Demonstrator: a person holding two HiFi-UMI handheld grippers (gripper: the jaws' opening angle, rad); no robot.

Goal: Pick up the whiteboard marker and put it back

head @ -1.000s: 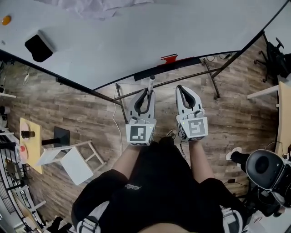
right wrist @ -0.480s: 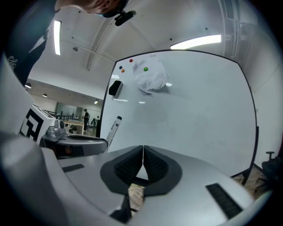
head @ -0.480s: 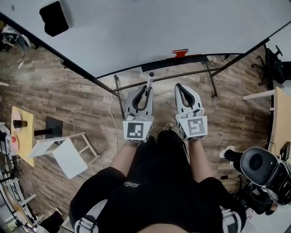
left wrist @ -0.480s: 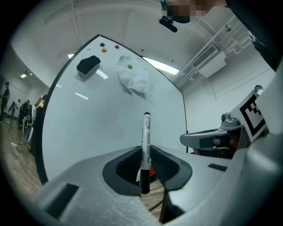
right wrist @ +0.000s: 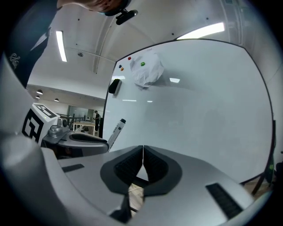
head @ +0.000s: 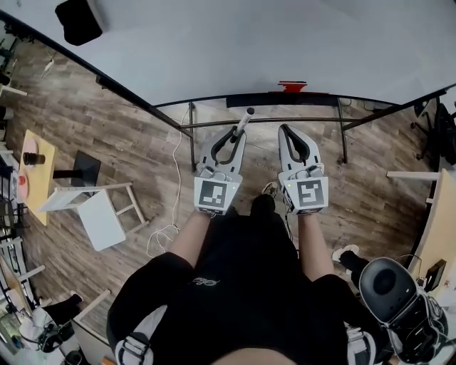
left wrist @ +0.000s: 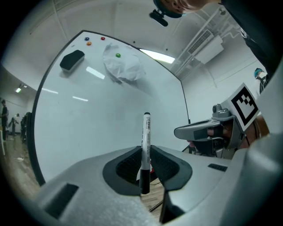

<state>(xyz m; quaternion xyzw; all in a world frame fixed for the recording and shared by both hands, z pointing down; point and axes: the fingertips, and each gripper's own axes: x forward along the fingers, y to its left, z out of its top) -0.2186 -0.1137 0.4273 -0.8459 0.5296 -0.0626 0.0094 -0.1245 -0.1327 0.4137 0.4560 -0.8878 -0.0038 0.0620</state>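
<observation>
Both jaws of the left gripper (left wrist: 145, 153) are clamped on the whiteboard marker (left wrist: 146, 132). It stands upright between the pads, white barrel poking up past the tips, black end hanging below. Right gripper (right wrist: 142, 154) sits just beside it, jaws pressed together, nothing in them. Both point at the whiteboard (head: 249, 50), and the marker's tip is near the board's bottom ledge, not far from a red thing (head: 293, 87) sitting there. Black eraser (head: 78, 20) is way off at the board's left. Wood floor (head: 128, 142) underneath.
</observation>
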